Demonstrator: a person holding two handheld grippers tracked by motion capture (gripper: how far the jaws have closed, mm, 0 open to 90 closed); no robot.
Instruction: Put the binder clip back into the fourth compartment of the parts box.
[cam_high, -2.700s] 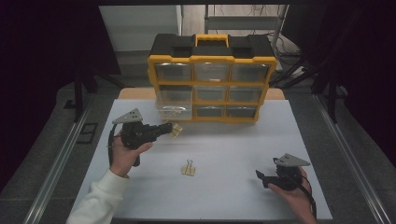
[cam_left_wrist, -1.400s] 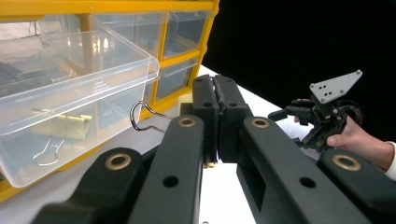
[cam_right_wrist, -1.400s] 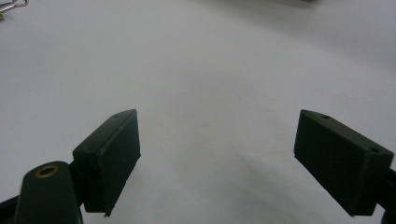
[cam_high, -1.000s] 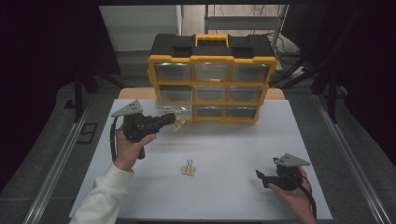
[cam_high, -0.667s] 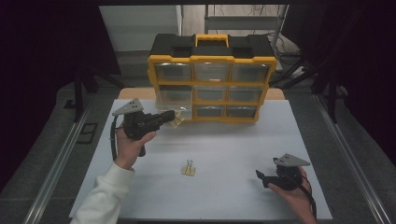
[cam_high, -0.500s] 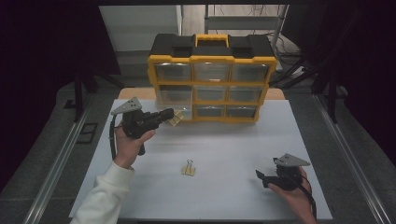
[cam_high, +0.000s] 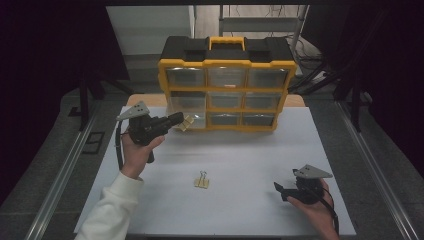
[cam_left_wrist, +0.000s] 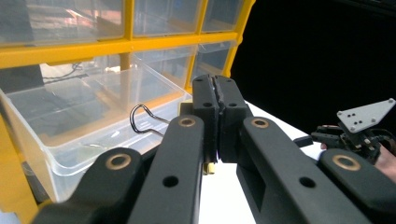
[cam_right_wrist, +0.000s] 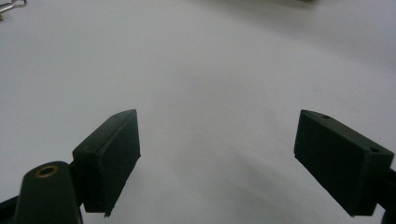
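Since the earliest frame we have carried the beige binder clip (cam_high: 187, 122), pinched in our closed left gripper (cam_high: 176, 119), toward one o'clock to the pulled-out clear plastic drawer (cam_left_wrist: 93, 116) of the yellow organiser (cam_high: 227, 90), while our right gripper (cam_high: 278, 188) rests open on the white desk (cam_high: 250, 160).

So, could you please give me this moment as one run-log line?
left gripper: shut on binder clip | over open drawer | right gripper: open, on table | second clip: on table
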